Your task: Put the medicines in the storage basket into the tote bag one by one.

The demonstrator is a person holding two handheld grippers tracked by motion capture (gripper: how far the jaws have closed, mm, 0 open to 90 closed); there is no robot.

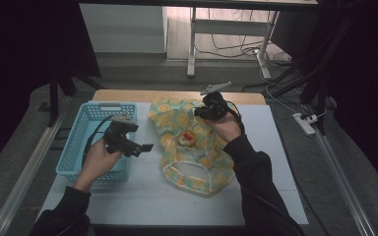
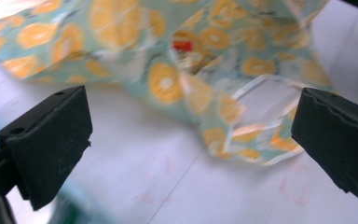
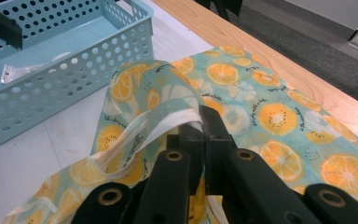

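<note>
Right gripper (image 3: 200, 122) is clamped tight on the orange-print garment (image 1: 192, 147), its two black jaws pinching a fold of the cloth together with a pale trim strap (image 3: 140, 133) that loops out to the side. In the high view that gripper (image 1: 200, 112) sits over the far part of the garment, toward the far edge of the bench (image 1: 142, 196), with the person's right hand (image 1: 225, 127) wrapped around it.

The garment lies spread across the middle of the bench on the white covering, teal with orange slices all over it, one end up near the wooden far edge and the other reaching toward the near edge. A small red-and-white label (image 1: 188, 137) shows at its centre.

Left gripper (image 1: 147, 147) is released, jaws standing wide apart with nothing between them; its own camera looks across bare white covering at the garment's edge (image 2: 242, 135), and the pads are not touching the cloth. It hovers by the near right corner of the light blue basket (image 1: 78, 147), which stands along the bench's left edge, just beside the garment. The left hand (image 1: 98, 160) holds it over the basket's near end
</note>
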